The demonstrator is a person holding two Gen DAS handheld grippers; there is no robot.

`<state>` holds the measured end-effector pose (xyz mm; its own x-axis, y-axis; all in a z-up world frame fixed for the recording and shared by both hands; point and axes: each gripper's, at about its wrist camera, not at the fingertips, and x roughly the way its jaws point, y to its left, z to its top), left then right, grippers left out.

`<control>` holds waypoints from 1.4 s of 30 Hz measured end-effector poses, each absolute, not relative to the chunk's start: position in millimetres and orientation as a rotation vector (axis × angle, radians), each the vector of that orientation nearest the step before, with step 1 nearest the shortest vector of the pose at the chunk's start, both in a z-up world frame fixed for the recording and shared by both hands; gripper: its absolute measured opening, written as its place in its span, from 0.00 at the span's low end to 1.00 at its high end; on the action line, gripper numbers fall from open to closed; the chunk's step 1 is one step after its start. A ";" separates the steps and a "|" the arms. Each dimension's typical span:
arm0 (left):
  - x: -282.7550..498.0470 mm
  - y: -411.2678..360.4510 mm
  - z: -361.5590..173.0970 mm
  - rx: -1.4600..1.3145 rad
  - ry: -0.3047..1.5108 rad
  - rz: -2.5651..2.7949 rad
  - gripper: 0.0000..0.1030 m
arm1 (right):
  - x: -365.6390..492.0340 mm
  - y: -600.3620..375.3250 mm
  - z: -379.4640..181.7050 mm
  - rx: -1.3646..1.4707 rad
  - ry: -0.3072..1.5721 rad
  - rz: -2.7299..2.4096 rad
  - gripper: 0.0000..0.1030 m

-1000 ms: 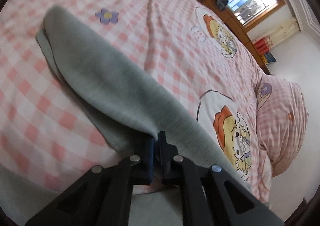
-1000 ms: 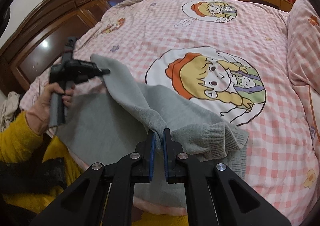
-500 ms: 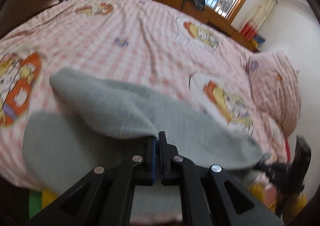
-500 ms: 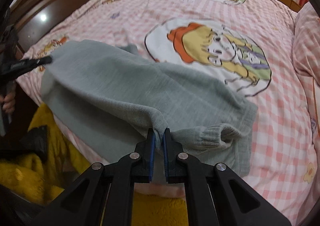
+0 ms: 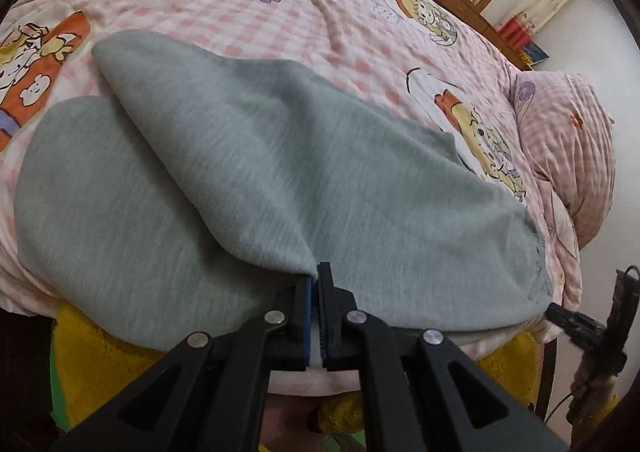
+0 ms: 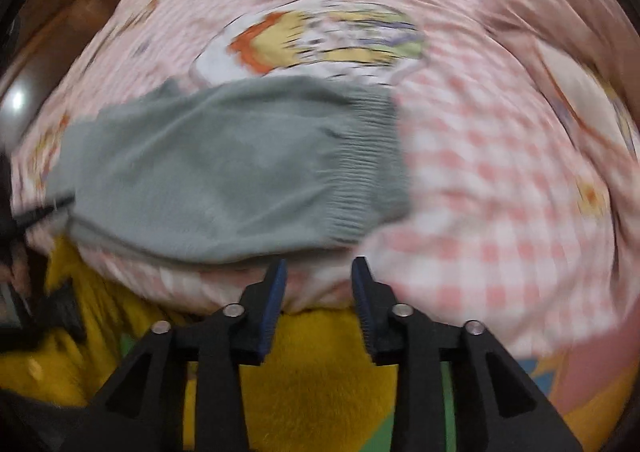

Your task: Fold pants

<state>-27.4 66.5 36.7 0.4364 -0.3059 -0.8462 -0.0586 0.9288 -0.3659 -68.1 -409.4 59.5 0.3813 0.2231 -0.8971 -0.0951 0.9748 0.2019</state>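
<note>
Left gripper (image 5: 317,281): clamped on a fold of the grey knitted pants (image 5: 248,156).
Right gripper (image 6: 318,272): jaws held apart, nothing gripped, just beside the pants' ribbed edge.

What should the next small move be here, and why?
Probably lower the left tool and open it, laying its pinched edge of the grey pants flat. The right tool is already open, apart from the cloth, with the ribbed waistband lying on the checked bedspread, so only the left corner remains lifted.
</note>
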 end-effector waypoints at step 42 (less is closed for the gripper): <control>-57.8 79.5 57.0 -0.217 1.189 -0.125 0.30 | -42.4 -437.5 71.5 0.140 1.109 -0.052 0.32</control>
<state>-57.8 79.5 57.0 0.3694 -0.2102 -0.9052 -0.0178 0.9723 -0.2331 -42.4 -437.5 71.5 0.4451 0.0286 -0.8950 0.1116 0.9899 0.0871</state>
